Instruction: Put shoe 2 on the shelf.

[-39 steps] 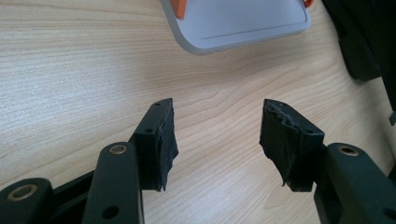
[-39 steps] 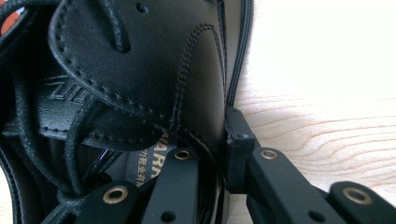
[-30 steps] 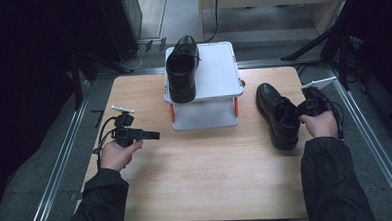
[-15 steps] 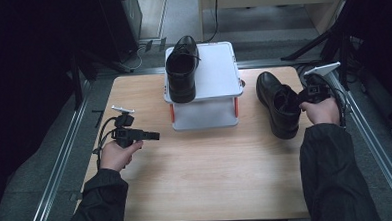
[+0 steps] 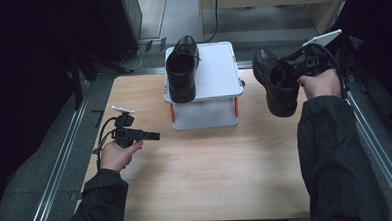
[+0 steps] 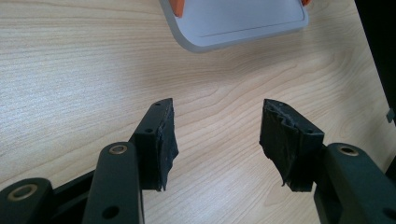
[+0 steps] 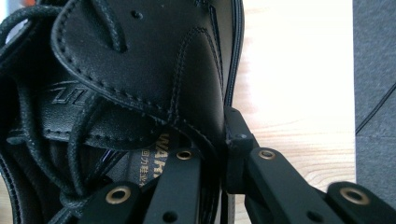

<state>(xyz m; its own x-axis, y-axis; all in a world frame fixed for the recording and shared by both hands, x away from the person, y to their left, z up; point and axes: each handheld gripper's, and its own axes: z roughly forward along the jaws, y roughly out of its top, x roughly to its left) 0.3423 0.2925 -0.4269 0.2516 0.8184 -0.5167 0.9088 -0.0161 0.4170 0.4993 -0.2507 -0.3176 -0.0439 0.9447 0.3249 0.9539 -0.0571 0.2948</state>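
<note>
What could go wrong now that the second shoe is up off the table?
The right gripper pinches only the thin side wall of the black dress shoe, so the hanging shoe could swing or slip out. The free space on the white stand is narrow beside the other black shoe; a careless set-down might knock that one off or leave this one overhanging the edge. The left gripper is open over the table, too far away to steady anything.

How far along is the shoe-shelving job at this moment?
Done: one shoe sits on the white stand. In hand: the right tool clamps the second shoe by its side wall, above the table. Left: setting it on the stand. The left tool is open.
</note>
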